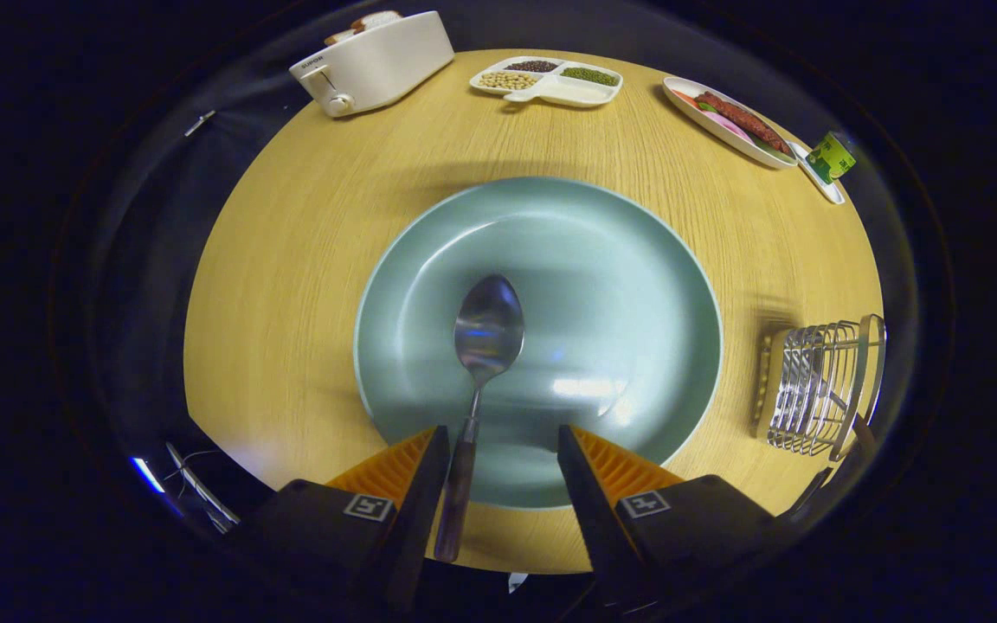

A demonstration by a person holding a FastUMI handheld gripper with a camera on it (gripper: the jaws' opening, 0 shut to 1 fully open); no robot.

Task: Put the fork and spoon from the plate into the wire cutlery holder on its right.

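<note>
Table (pixel 308 225) first: we see a round, pale wood top that carries everything. Far across it stand a white toaster (pixel 375 61), a divided dish (pixel 548 80) of beans and grains, and an oval dish (pixel 728 120) of sliced food. Nearer to us the large pale green plate (pixel 602 285) lies just ahead of the gripper (pixel 503 454), and to the plate's right, apart from its rim, sits the wire cutlery holder (pixel 819 387) with a wooden frame.

On the plate we find the spoon (pixel 479 381) and no fork; something dark pokes out near the holder, but we cannot tell what it is. So we judge the spoon to be the step in hand. Its long axis runs almost straight along the line of the fingers: the bowl points away from us toward the plate's middle, and the handle comes back over the near rim and onto the table.

The gripper stands well open and holds nothing. The handle lies in the gap, close against the left finger and clear of the right, so it is off centre.

For the next move we would shift the gripper a little left to centre the handle, settle lower, close across it, then lift and carry it right to the holder, tipping it to drop in lengthwise.
</note>
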